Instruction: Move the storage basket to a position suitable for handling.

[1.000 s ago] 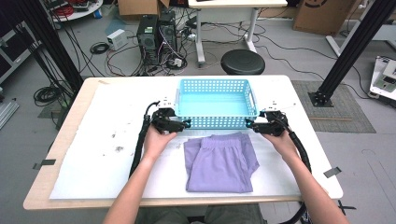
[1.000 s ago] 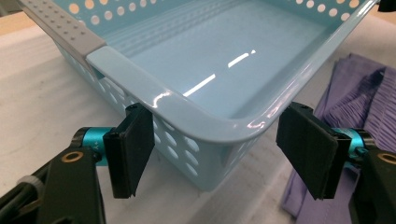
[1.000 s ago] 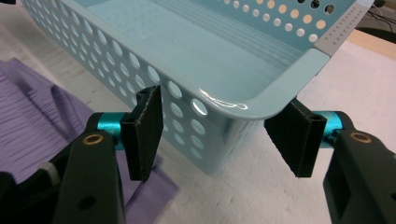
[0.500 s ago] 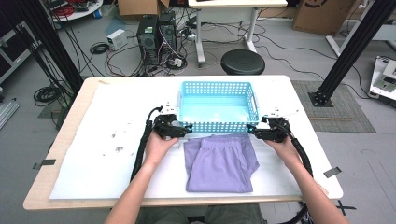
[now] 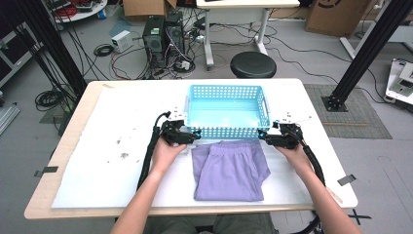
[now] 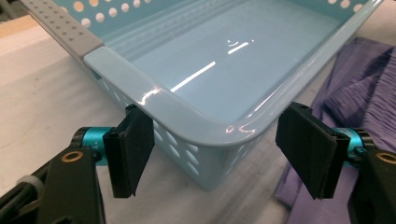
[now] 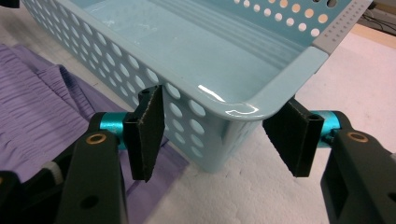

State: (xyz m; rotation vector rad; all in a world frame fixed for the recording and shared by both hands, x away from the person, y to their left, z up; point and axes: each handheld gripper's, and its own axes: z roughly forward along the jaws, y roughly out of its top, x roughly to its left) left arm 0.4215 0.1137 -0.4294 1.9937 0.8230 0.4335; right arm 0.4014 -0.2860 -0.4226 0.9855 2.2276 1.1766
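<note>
Left tool [image 5: 191,137] sits at the basket's [image 5: 226,130] near left corner, jaws wide. In the left gripper view [image 6: 224,158] the corner stands between the two pads: the left pad is right against the perforated wall, whether touching I cannot tell, and the right pad stands apart from the rim. Right tool [image 5: 265,137] sits at the near right corner, jaws also wide; in the right gripper view [image 7: 224,140] the corner lies between the pads, the left one just beside the wall and the right one close to the rim, neither clearly pressing.

The basket, light blue with round holes and grey handles, stands empty at the middle of the surface [image 5: 122,107], toward its far edge. Purple shorts [image 5: 229,168] lie folded flat just in front of it, waistband toward the basket, reaching toward the near edge. One hand [image 5: 166,152] holds each tool from the near side.
</note>
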